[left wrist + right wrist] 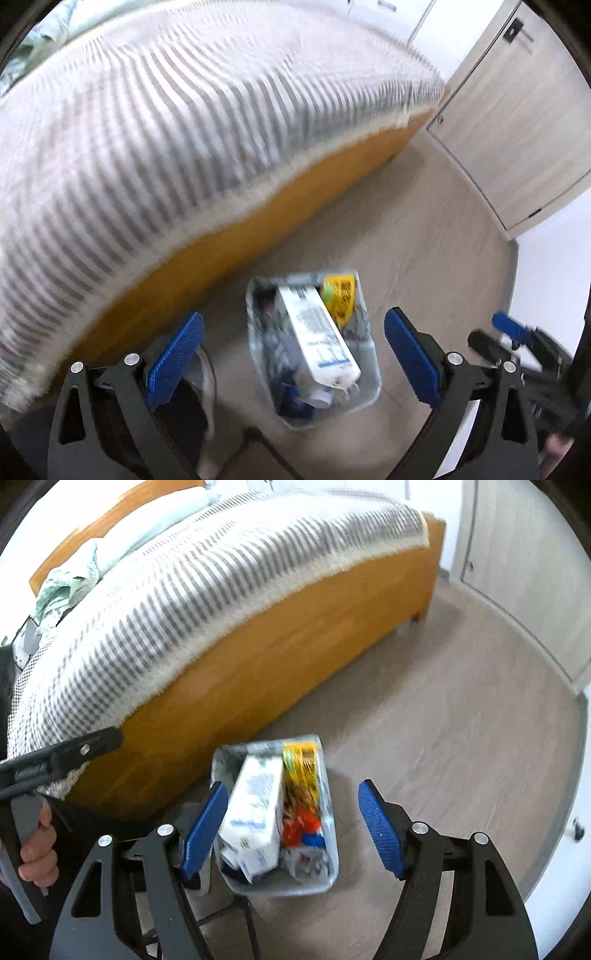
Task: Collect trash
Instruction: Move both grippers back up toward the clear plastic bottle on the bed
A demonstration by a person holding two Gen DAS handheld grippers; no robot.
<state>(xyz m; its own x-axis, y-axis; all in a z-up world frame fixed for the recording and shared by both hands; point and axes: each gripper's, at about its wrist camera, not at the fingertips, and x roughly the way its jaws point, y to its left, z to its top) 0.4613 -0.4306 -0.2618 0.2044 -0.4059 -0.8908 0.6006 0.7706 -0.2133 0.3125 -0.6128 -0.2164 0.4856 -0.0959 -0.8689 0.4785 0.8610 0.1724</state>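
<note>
A clear plastic trash bin [371,384] stands on the floor beside the bed; it also shows in the right wrist view [330,849]. Inside lie a white carton [317,332] [255,805], a yellow packet [340,295] [299,771] and other crumpled trash. My left gripper [291,362] is open and empty above the bin. My right gripper [291,830] is open and empty above the bin too. The right gripper's blue tip [511,326] shows at the right edge of the left wrist view. The left gripper's handle [55,757] shows at the left of the right wrist view.
A wooden bed frame [258,657] with a striped grey and white blanket [184,590] fills the left side. Pale wardrobe doors [517,110] stand at the right. Grey wood-look floor [443,720] spreads between the bed and the wardrobe.
</note>
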